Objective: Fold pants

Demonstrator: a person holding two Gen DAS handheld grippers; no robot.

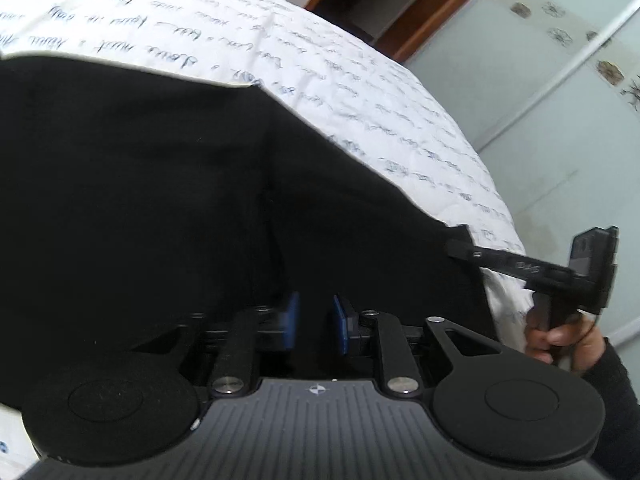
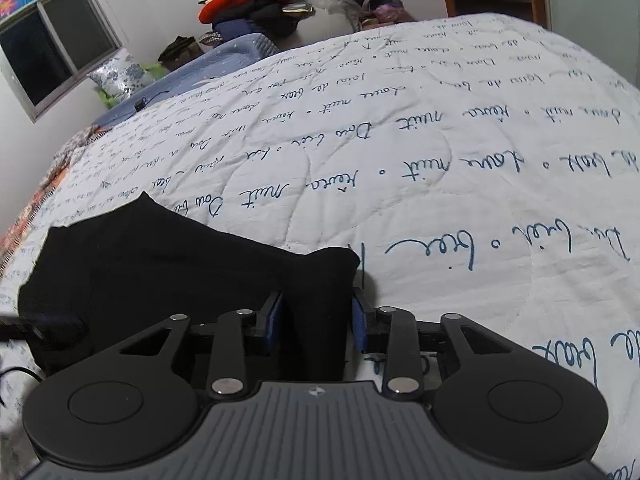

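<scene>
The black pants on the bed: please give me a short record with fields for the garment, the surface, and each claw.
garment: black pants, lying partly flat on the bed
surface: white quilt printed with blue handwriting
right claw: blue pads on both sides of a raised fold of the pants; whether they press it cannot be told
left claw: blue pads apart over the black cloth; whether any cloth lies between them cannot be told
background: pile of clothes beyond the bed, window at left

Both wrist views low, close over bed quilt (image 2: 440,184); shared: black pants (image 1: 160,200), same quilt.
</scene>
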